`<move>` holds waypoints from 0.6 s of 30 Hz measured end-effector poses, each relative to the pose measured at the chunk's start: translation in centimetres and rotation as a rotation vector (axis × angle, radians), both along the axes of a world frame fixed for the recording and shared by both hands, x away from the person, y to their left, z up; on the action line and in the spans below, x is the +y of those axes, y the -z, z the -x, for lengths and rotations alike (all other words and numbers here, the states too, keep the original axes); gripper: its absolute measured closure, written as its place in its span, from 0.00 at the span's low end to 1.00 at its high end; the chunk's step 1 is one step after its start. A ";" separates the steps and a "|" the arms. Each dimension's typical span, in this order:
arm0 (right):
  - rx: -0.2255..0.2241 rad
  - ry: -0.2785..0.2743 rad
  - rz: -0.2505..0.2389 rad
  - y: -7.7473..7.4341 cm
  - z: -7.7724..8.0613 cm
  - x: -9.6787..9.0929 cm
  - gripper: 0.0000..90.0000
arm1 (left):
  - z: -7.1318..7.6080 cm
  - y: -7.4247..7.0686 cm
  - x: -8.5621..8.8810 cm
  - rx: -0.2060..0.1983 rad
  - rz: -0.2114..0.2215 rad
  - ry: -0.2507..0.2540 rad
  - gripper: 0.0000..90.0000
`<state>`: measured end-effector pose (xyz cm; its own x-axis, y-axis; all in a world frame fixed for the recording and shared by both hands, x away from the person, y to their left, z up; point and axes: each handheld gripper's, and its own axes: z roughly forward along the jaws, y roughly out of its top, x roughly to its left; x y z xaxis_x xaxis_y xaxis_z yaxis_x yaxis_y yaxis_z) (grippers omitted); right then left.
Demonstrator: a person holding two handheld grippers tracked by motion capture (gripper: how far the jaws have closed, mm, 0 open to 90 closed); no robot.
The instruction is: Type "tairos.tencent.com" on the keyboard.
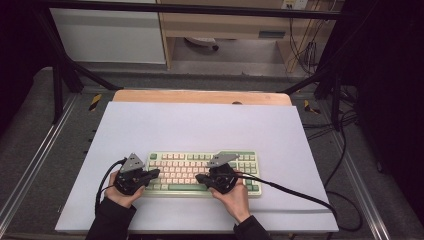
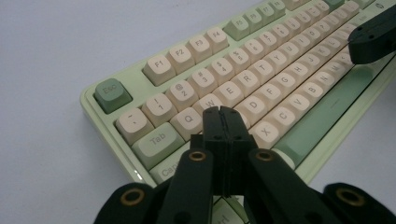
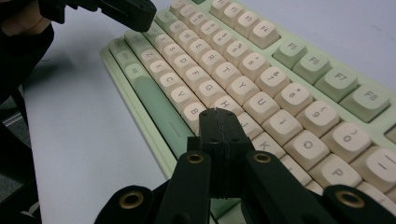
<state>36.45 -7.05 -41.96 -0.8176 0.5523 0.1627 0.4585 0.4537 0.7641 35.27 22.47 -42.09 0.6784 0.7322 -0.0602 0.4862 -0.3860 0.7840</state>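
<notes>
Near edge of the white surface (image 1: 200,215) first: bare strip between that edge and the keyboard (image 1: 200,172), crossed by two dark sleeves and both hands.

Left hand-held gripper (image 1: 155,173) over the keyboard's left end, jaws pressed together with nothing between them, tips poised above the letter keys around A and S beside Tab (image 2: 156,140) and Q, pointing along the rows. Whether touching a keycap, cannot tell.

Right hand-held gripper (image 1: 198,177) over the keyboard's middle front, jaws likewise together and empty, tips above the home row near H and J, just behind the long green space bar (image 3: 161,109). Contact with a key, cannot tell. Tips of both grippers facing each other across the centre keys, apart, a short run of keys between them.

Keyboard itself: pale green case, cream and green caps, flat on the surface, long side parallel to the near edge, set toward the front and roughly centred left to right.

Left and right of the keyboard: open white margins out to the side edges, cables (image 1: 300,195) trailing off the right margin.

Beyond the keyboard: broad bare stretch of surface up to the far edge, then a wooden strip (image 1: 200,96).
</notes>
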 end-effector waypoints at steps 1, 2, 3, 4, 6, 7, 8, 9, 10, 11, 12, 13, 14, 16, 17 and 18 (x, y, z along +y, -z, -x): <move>0.000 -0.002 -0.001 0.1 -0.1 0.2 1.00 | 0.0 0.0 0.0 -0.001 0.001 -0.001 1.00; -0.001 -0.004 0.000 0.2 -0.1 0.4 1.00 | 0.0 0.0 0.0 -0.002 0.002 -0.002 1.00; 0.004 -0.005 -0.003 0.2 -0.2 0.6 1.00 | 0.0 -0.1 0.1 -0.003 0.001 -0.001 1.00; 0.005 -0.004 -0.009 0.3 -0.2 0.7 1.00 | 0.0 -0.1 0.1 -0.004 0.001 -0.001 1.00; 0.008 -0.006 0.000 0.5 -0.3 1.0 1.00 | 0.0 -0.1 0.1 -0.004 0.002 -0.001 1.00; 0.006 -0.007 0.004 0.6 -0.4 1.1 1.00 | 0.0 -0.1 0.1 -0.004 0.001 -0.002 1.00; 0.004 -0.011 0.010 0.7 -0.4 1.1 1.00 | 0.0 -0.1 0.1 -0.003 0.002 -0.001 1.00; 0.009 -0.009 0.009 0.7 -0.4 1.2 1.00 | 0.0 -0.1 0.1 -0.001 0.002 -0.001 1.00; 0.010 -0.010 0.011 0.7 -0.5 1.3 1.00 | 0.0 0.0 0.1 -0.002 0.002 -0.002 1.00; 0.011 -0.011 0.014 0.8 -0.5 1.3 1.00 | 0.0 -0.1 0.1 -0.002 0.002 -0.002 1.00; 0.010 -0.012 0.018 0.9 -0.5 1.4 1.00 | 0.0 -0.1 0.1 -0.002 0.002 -0.001 1.00; 0.011 -0.010 0.019 1.0 -0.5 1.4 1.00 | 0.0 -0.1 0.1 -0.003 0.003 -0.001 1.00; 0.010 -0.012 0.024 1.1 -0.5 1.4 1.00 | 0.0 -0.1 0.1 -0.003 0.003 -0.001 1.00; 0.013 -0.013 0.018 1.1 -0.5 1.5 1.00 | 0.0 -0.1 0.1 -0.002 0.002 -0.001 1.00; 0.012 -0.015 0.019 1.1 -0.5 1.5 1.00 | 0.0 -0.1 0.1 -0.001 0.003 -0.001 1.00; 0.011 -0.016 0.021 1.1 -0.5 1.5 1.00 | 0.0 -0.1 0.1 -0.001 0.003 -0.001 1.00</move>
<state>36.97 -5.56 -43.08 -0.8245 0.5426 0.1605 0.4596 0.4767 0.7494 35.28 22.55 -42.04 0.6777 0.7328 -0.0612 0.4855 -0.3834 0.7857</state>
